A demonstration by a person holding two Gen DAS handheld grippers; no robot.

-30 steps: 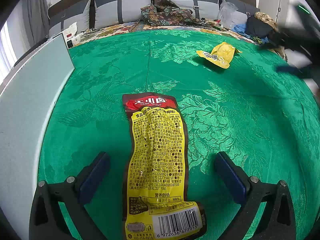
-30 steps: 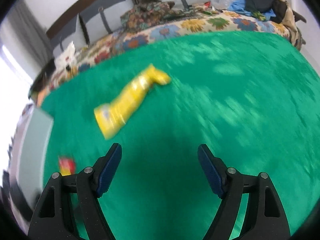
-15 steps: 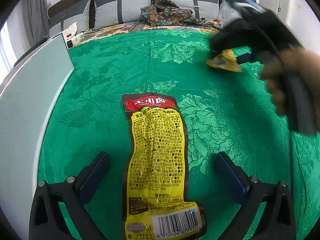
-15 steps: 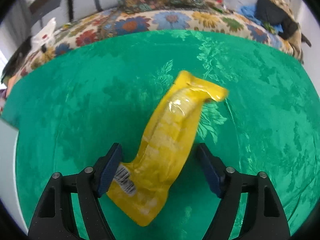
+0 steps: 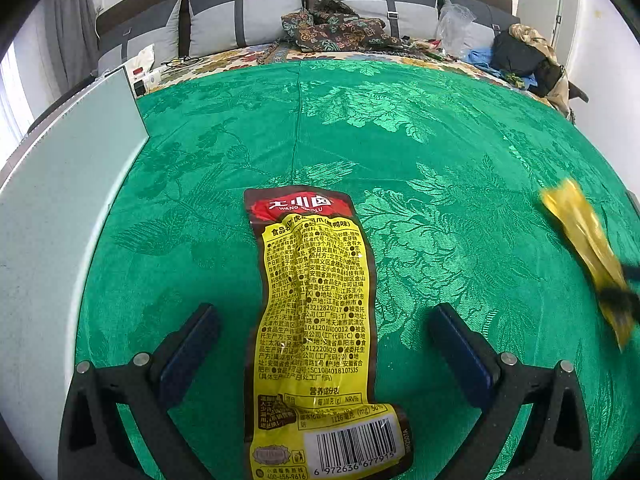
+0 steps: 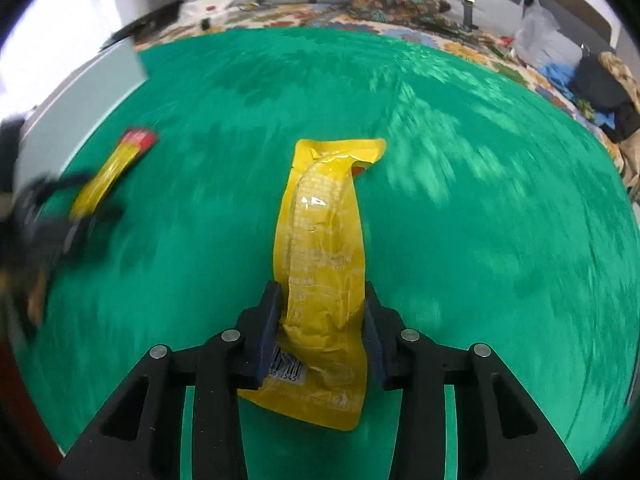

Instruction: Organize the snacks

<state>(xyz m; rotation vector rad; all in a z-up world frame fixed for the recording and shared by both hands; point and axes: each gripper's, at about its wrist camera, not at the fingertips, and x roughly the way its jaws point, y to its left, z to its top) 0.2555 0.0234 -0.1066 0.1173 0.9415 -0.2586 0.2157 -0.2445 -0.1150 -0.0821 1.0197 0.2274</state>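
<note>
**Right jaws clamp the yellow packet, left jaws wait wide**

Your right gripper [image 6: 320,326] has just closed its jaws on the plain yellow packet [image 6: 322,248], pinching it near the barcode end so it hangs clear for carrying. Your left gripper [image 5: 326,342] stands with jaws wide, straddling the printed snack packet [image 5: 316,320] lying flat, ready to take it. Both sit over the green patterned bedspread [image 5: 420,140]; beyond are grey cushions [image 5: 248,16] and piled clothes [image 5: 336,28]
</note>
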